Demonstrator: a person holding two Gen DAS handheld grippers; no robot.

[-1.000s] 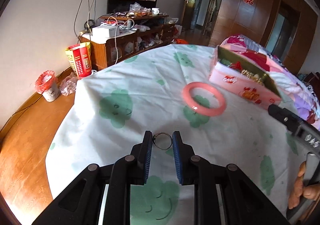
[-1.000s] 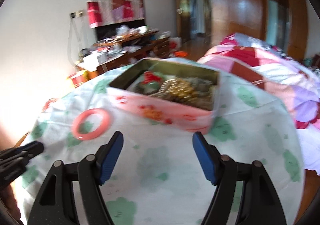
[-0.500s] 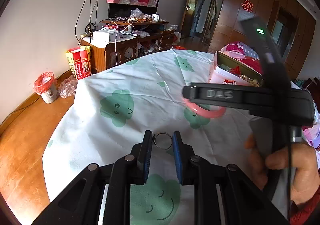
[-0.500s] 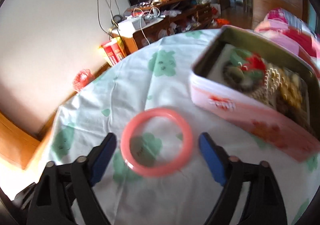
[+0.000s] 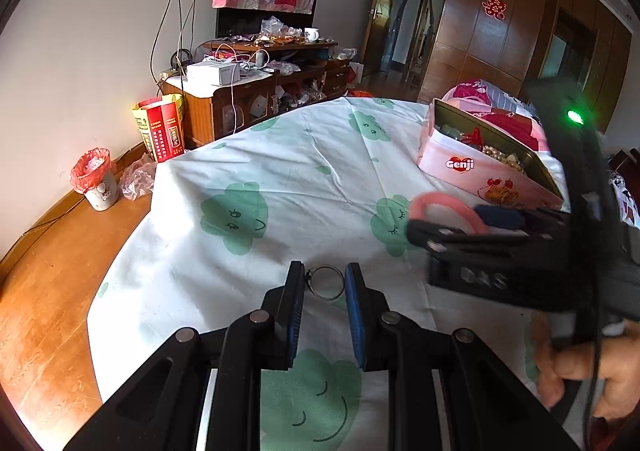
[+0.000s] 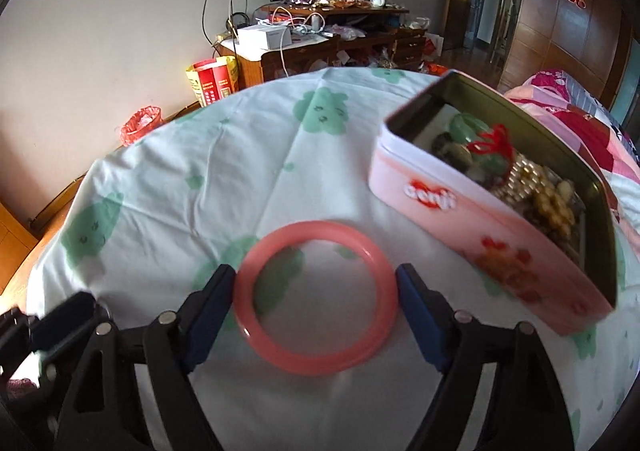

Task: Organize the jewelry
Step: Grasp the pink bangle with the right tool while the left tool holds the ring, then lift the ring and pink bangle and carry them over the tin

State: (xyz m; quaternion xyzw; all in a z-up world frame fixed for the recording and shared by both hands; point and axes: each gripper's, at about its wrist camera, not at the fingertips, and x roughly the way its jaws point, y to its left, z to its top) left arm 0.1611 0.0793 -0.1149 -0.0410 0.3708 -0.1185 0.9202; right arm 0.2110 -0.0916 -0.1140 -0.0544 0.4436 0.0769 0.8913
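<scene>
Your left gripper (image 5: 325,283) has its jaws drawn in on a small metal ring (image 5: 326,283), which sits upright between the pads above the tablecloth (image 5: 260,155); the grip looks secure.

Moving right, your right gripper (image 6: 316,291) is the nearer one to the pink bangle (image 6: 316,299). The bangle lies flat on the cloth, directly between the two blue pads, which stand just outside its rim as the jaws are closing. The pads have not yet pressed on it.

Further right, the pink tin (image 6: 480,227) stands open, already holding beads. Its long side runs away to the right of the bangle, so expect to carry that way.
</scene>
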